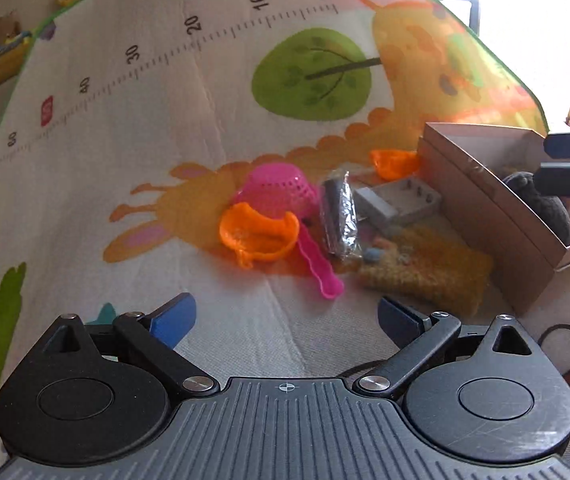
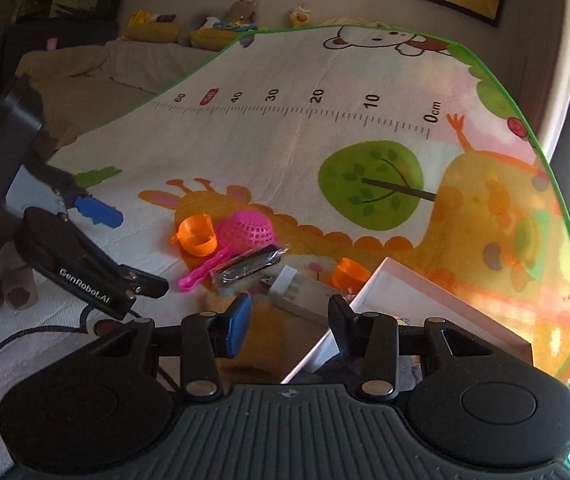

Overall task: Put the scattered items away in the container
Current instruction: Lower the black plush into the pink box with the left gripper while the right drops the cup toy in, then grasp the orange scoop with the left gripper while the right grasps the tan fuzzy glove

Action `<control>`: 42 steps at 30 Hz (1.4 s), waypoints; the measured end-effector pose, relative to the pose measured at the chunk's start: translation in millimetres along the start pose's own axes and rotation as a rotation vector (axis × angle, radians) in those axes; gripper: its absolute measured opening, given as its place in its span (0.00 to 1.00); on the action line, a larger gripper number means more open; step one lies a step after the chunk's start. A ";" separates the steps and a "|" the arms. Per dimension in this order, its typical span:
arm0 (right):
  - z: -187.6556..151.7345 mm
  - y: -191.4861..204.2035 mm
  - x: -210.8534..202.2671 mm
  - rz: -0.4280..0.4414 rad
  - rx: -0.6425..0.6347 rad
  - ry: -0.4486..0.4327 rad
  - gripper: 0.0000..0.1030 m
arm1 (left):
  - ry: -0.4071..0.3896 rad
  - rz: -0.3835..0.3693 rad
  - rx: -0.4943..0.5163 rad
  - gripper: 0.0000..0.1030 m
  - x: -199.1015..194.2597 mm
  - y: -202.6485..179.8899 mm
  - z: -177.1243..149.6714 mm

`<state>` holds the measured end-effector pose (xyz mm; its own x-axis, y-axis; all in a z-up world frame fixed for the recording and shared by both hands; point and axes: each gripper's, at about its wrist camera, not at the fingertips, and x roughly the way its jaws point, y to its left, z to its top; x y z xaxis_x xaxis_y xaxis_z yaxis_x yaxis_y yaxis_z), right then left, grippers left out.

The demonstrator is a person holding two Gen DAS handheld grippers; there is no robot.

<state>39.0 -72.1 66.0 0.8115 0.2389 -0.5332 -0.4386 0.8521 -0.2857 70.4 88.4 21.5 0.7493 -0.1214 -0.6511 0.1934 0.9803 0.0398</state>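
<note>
Bedding under a printed play mat point(image 1: 213, 128) carries everything we see. Our cardboard box point(image 1: 485, 200) sits at the mat's right side, a dark plush item point(image 1: 541, 200) already inside. Left of it, scattered close together, lie a knitted yellow pouch point(image 1: 425, 276), a pink strainer point(image 1: 281, 190), an orange scoop point(image 1: 259, 234) and a wrapped black item point(image 1: 339, 218). Our left tool point(image 1: 285, 316) hangs released before that cluster, touching nothing. Our right tool point(image 2: 289, 316), partly narrowed with nothing between its jaws, hovers over the box's near edge.
</note>
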 end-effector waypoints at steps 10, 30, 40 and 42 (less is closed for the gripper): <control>-0.6 61.4 71.1 -0.124 -0.134 0.185 0.40 | -0.057 -0.013 -0.077 0.98 -12.4 31.5 -2.9; -46.1 47.0 -44.9 0.240 0.123 0.228 0.14 | -0.036 -0.042 0.027 0.98 16.3 27.5 16.7; -61.1 38.6 -64.9 0.132 0.120 0.125 0.64 | -0.027 0.036 0.118 0.91 67.0 5.4 38.9; -62.4 37.1 -58.2 0.128 0.121 0.129 0.66 | -0.027 0.007 0.093 0.68 66.5 6.8 40.9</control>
<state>-48.6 -83.4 36.8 0.6925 0.2939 -0.6589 -0.4789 0.8703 -0.1152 147.4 80.7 9.4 0.7676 -0.1196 -0.6297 0.2451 0.9626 0.1159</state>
